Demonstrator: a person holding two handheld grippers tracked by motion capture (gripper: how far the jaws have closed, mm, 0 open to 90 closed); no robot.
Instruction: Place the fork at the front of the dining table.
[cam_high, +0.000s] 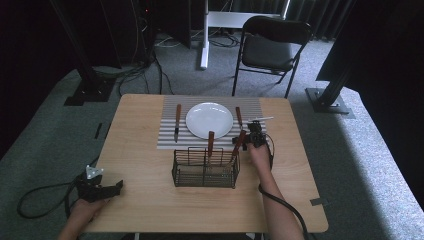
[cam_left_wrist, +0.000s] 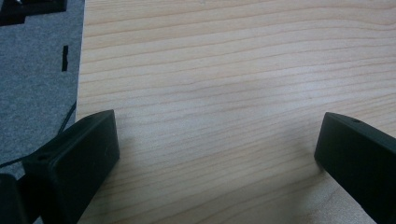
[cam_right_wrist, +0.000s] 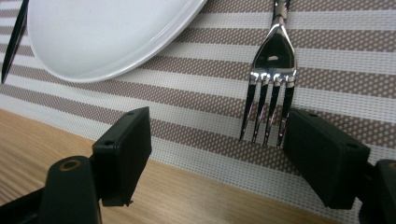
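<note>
A white plate (cam_high: 209, 120) sits on a striped placemat (cam_high: 170, 142). Left of it lies a wooden-handled knife (cam_high: 177, 121), and to its right a wooden-handled fork (cam_high: 239, 116). My right gripper (cam_high: 254, 135) hovers at the placemat's near right edge. In the right gripper view it (cam_right_wrist: 217, 140) is open, with the fork (cam_right_wrist: 272, 70) tines just inside the right jaw, the plate (cam_right_wrist: 107, 32) at upper left and the knife tip (cam_right_wrist: 11, 42) at the far left. My left gripper (cam_high: 114, 187) rests open over bare wood (cam_left_wrist: 217, 140) at the table's front left corner.
A black wire basket (cam_high: 205, 169) stands in front of the placemat, with two wooden-handled utensils (cam_high: 210, 141) sticking up from it. Beyond the table are a black folding chair (cam_high: 272, 47), metal stands and floor cables. The table edge (cam_left_wrist: 79, 88) runs close to the left jaw.
</note>
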